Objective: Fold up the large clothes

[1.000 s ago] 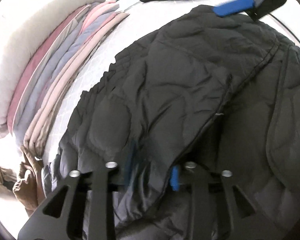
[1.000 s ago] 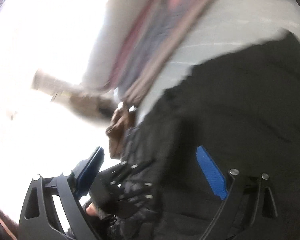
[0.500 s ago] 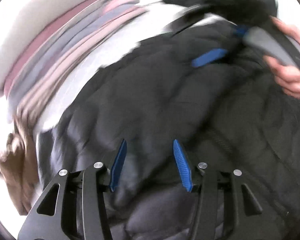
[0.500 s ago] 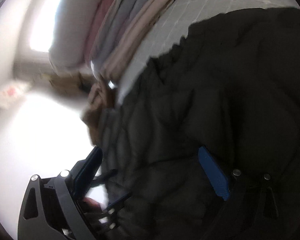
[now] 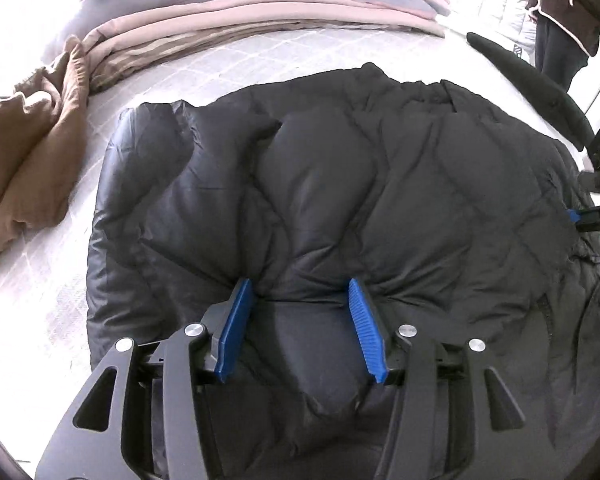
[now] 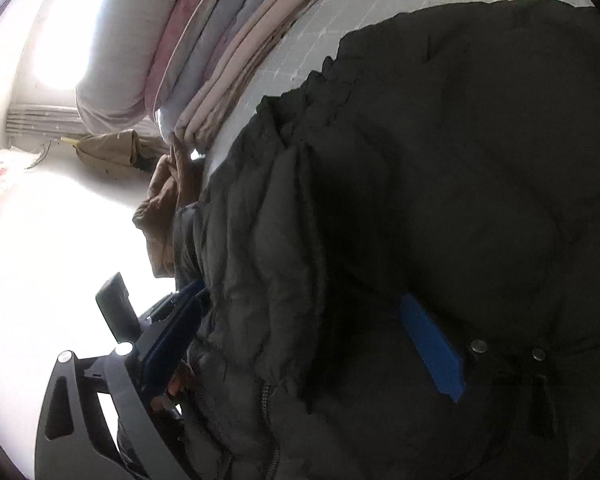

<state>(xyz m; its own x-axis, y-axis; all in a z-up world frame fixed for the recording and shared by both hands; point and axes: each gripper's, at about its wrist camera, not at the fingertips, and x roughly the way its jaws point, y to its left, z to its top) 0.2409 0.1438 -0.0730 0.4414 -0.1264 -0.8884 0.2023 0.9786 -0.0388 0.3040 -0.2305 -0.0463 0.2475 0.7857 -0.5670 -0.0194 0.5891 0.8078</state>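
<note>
A black quilted puffer jacket (image 5: 340, 200) lies folded over on the white quilted bed (image 5: 228, 64). My left gripper (image 5: 300, 292) is open, its blue fingers (image 5: 236, 320) pressed down onto the jacket's near part with a puffy bulge between them. My right gripper (image 6: 300, 320) is open around the jacket's thick edge (image 6: 260, 280), one blue finger (image 6: 432, 348) on top of the fabric and the other under it. It also shows at the right rim of the left wrist view (image 5: 596, 216).
A stack of folded pink, grey and mauve bedding (image 5: 260, 4) lies at the far side of the bed. A brown garment (image 5: 24, 152) is bunched at the left. A black strip (image 5: 532, 80) lies at the right. A person stands at the back right (image 5: 560, 20).
My left gripper has opened and released the jacket, and now presses on it from above. My right gripper stays open at the jacket's right edge. The jacket now lies flatter.
</note>
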